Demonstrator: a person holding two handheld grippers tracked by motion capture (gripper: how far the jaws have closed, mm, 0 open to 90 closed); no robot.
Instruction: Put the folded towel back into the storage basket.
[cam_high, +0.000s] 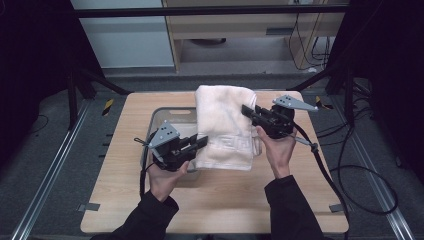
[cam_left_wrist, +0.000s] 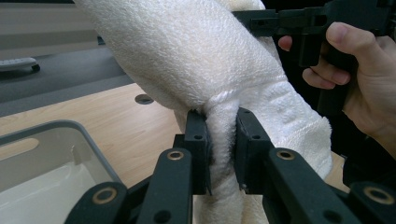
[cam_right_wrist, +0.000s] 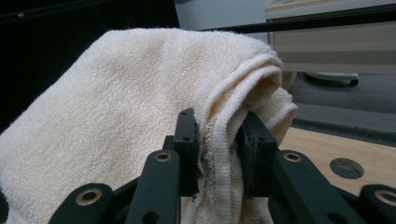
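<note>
A folded cream towel (cam_high: 222, 125) hangs over the middle of the wooden table (cam_high: 300, 200), held up from both sides. My left gripper (cam_high: 201, 142) is shut on the towel's left lower edge; in the left gripper view a bunch of towel (cam_left_wrist: 196, 60) is pinched between its jaws (cam_left_wrist: 222, 149). My right gripper (cam_high: 246, 111) is shut on the towel's right edge, with folded layers of towel (cam_right_wrist: 140, 93) squeezed between its jaws (cam_right_wrist: 219, 154). The other hand and its gripper (cam_left_wrist: 327, 28) show beyond the towel in the left gripper view.
A grey plastic bin (cam_high: 165, 116) sits on the table under and left of the towel; its rim (cam_left_wrist: 70, 128) shows in the left gripper view. Black cables (cam_high: 360, 170) trail off the right side. Round holes (cam_right_wrist: 346, 168) dot the tabletop. A cabinet (cam_high: 240, 25) stands behind.
</note>
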